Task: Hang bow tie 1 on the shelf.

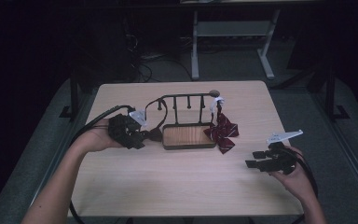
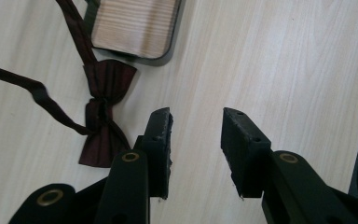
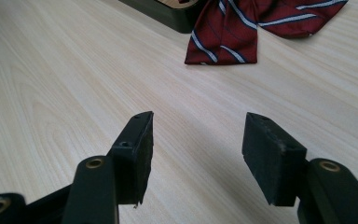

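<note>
Left gripper (image 2: 196, 126): jaws apart, empty, just right of the dark maroon bow tie (image 2: 103, 119) lying flat left of the black-framed wooden tray (image 2: 135, 28). Right gripper (image 3: 196, 135): apart, idle. Risk: pads pinch only the thin strap (image 2: 37, 93), or scrape the table; the strap could snag the tray.

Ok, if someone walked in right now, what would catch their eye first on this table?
Probably the red striped bow tie, lying beside the right end of the black rack with its wooden tray mid-table. Next, a dark bow tie lies flat by the tray's left end, just ahead of the open left gripper. The right gripper is open above bare wood.
</note>
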{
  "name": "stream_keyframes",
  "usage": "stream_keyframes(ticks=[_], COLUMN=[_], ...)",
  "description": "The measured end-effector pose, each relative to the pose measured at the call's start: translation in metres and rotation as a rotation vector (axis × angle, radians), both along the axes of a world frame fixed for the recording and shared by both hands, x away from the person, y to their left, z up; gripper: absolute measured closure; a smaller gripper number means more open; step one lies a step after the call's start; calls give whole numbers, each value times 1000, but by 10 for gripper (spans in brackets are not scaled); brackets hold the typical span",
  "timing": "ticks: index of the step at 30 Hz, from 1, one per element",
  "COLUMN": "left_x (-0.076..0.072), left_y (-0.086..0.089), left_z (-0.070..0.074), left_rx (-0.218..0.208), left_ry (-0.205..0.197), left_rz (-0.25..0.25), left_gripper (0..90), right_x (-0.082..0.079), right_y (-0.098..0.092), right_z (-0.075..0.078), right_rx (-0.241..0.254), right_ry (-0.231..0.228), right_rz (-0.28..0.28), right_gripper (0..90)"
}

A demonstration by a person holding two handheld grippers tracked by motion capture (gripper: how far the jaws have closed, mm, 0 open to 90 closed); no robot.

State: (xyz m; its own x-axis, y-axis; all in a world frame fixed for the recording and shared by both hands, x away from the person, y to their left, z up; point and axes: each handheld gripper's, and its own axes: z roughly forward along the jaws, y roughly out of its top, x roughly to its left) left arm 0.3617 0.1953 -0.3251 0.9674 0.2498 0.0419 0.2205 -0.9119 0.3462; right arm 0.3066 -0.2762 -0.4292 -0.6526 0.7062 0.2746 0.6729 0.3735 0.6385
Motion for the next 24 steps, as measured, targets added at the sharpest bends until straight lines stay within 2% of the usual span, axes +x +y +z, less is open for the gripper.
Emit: stream_keyframes(ticks=[17,20,24], left_x=[-9,-10,-11], left_y=[1,-1,-1], left_z=[-25,-28,-30], left_rx=[2,21,4], left_ry=[25,23,27], left_rz=[-4,-8,-5], left_gripper=[609,601,585], right_x=[0,0,0], right_y=[2,1,1], right_z=[-2,-2,-2], right_rx=[-2,-4,-2], right_ry=[-1,-2,0], right_rz=[7,7,5], right_gripper=[430,430,430])
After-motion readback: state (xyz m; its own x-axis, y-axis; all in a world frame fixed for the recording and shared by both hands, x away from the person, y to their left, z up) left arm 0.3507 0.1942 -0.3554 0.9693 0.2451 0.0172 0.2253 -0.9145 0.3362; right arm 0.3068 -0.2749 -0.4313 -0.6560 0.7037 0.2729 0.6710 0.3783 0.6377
